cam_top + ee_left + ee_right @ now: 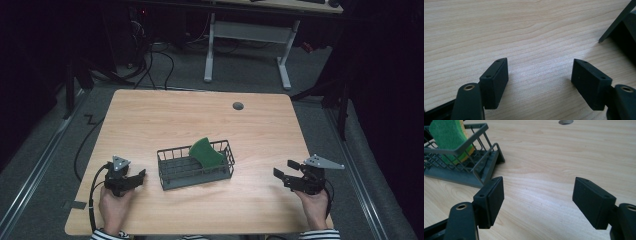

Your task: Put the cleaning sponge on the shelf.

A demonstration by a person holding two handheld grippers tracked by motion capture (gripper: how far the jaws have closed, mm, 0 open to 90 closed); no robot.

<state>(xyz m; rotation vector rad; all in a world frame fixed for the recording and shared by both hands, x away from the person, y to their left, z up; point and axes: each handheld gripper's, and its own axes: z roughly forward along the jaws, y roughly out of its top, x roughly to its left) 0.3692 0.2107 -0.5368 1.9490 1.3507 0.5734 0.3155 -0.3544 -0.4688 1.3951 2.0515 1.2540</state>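
The left tool (141, 174) rests low near the front left corner of the surface (150, 115), held by the person's left hand (114, 206). Its two jaws are black, blocky and matte, with small screw holes on the top faces, and they stand wide apart with nothing but bare wood grain between them. A grey three-cornered plate sits on top of it and a black cable trails off the front edge.

The right tool (286, 169) is near the front right corner, in the right hand (314, 202). Its jaws are of the same black rectangular shape and are also spread wide, with nothing between them (only pale wood with fine lines).

Between the two tools, a little toward the front edge, stands the basket (172, 184). It is made of dark grey wire, long and rectangular, with a flat rim bar and thin parallel rods on the bottom. In the right gripper view the basket (484, 172) is ahead and to the left of the jaws, apart from them.

The sponge (206, 152) leans tilted in the right end of the basket, rising above the rim. It has a rough green scouring face and, in the right gripper view, the sponge (446, 135) shows a yellow foam layer behind.

Near the back edge, a round grey cap (238, 105) sits flush in the wood.
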